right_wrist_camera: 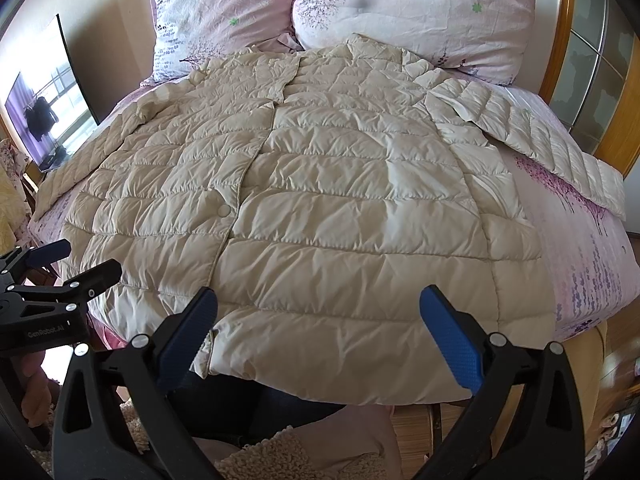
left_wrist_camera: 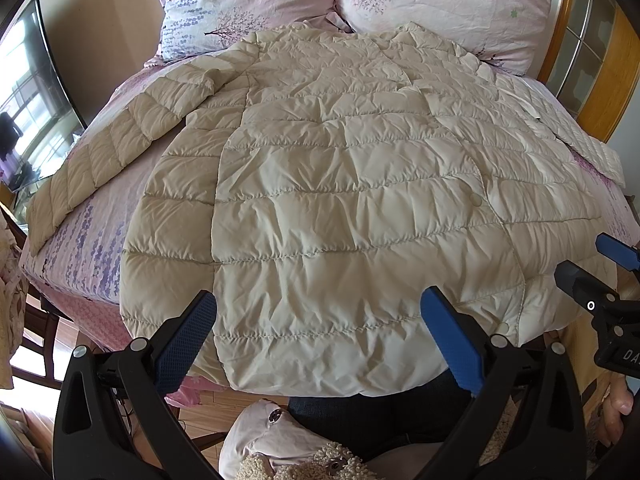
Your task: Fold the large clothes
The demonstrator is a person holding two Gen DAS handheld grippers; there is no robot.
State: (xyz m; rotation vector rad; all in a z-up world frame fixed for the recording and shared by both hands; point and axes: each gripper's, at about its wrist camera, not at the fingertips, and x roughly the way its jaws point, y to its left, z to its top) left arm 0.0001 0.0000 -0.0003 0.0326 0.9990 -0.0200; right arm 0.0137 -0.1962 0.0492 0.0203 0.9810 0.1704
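Note:
A large cream quilted down jacket (left_wrist_camera: 340,184) lies spread flat on the bed, front up, collar toward the pillows, hem hanging over the near edge. It also fills the right wrist view (right_wrist_camera: 320,200). One sleeve (left_wrist_camera: 112,148) stretches out to the left, the other sleeve (right_wrist_camera: 532,140) to the right. My left gripper (left_wrist_camera: 320,320) is open and empty, held above the hem at the jacket's left half. My right gripper (right_wrist_camera: 318,320) is open and empty above the hem at the right half. Each gripper shows in the other's view, the right (left_wrist_camera: 596,264) and the left (right_wrist_camera: 76,264).
The bed has a pink floral sheet (right_wrist_camera: 580,248) and two pink pillows (left_wrist_camera: 248,0) (right_wrist_camera: 420,12) at the head. A wooden headboard (right_wrist_camera: 568,40) is at the right. A TV screen (left_wrist_camera: 24,100) stands left of the bed. Wood floor (left_wrist_camera: 200,412) lies below the near edge.

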